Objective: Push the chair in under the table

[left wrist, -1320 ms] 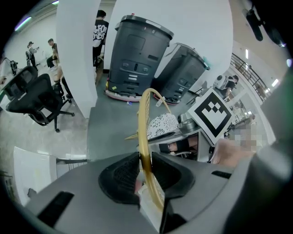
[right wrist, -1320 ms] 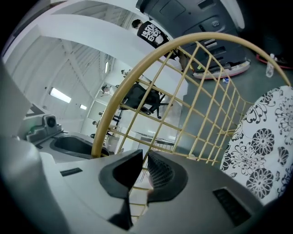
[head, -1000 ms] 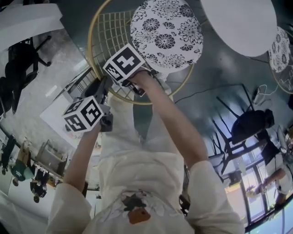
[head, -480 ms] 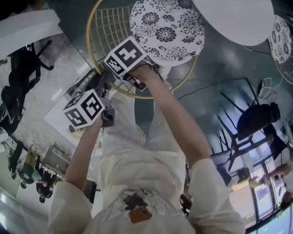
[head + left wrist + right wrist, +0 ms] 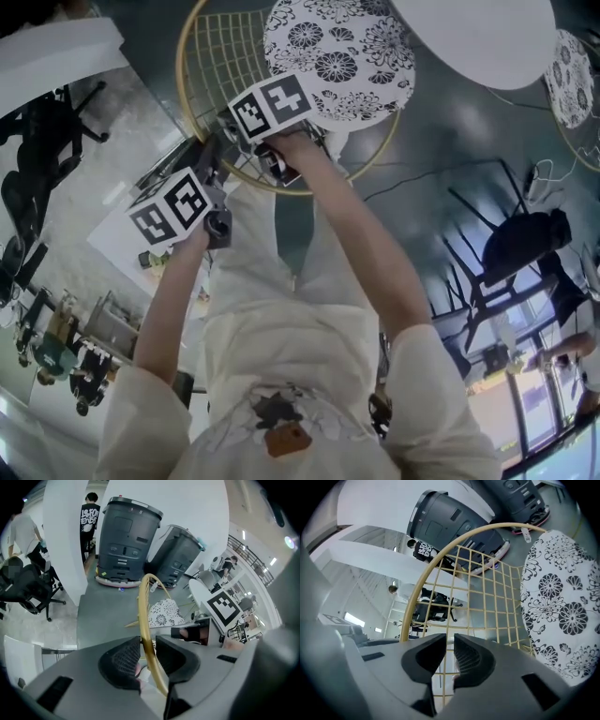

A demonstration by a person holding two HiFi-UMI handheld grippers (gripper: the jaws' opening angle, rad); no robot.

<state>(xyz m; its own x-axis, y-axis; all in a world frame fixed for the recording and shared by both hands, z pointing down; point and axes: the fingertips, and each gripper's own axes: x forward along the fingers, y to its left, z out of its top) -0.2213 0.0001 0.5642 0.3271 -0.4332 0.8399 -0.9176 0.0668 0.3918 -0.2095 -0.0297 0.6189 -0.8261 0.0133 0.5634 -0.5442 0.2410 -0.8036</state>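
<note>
The chair (image 5: 337,56) stands at 12 o'clock, just beside the white worktop (image 5: 478,33) at 1. The left tool (image 5: 147,644) clamps its gold rim. The right tool (image 5: 450,639) pinches a grid wire — it now sits rolled and nearer 12 than a second ago.

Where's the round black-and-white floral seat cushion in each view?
Head view: round black-and-white floral seat cushion top centre.
Left gripper view: centre, right of the gold wire chair rim.
Right gripper view: right edge, beside the wire mesh back.
Shared landmark: that rim.
</note>
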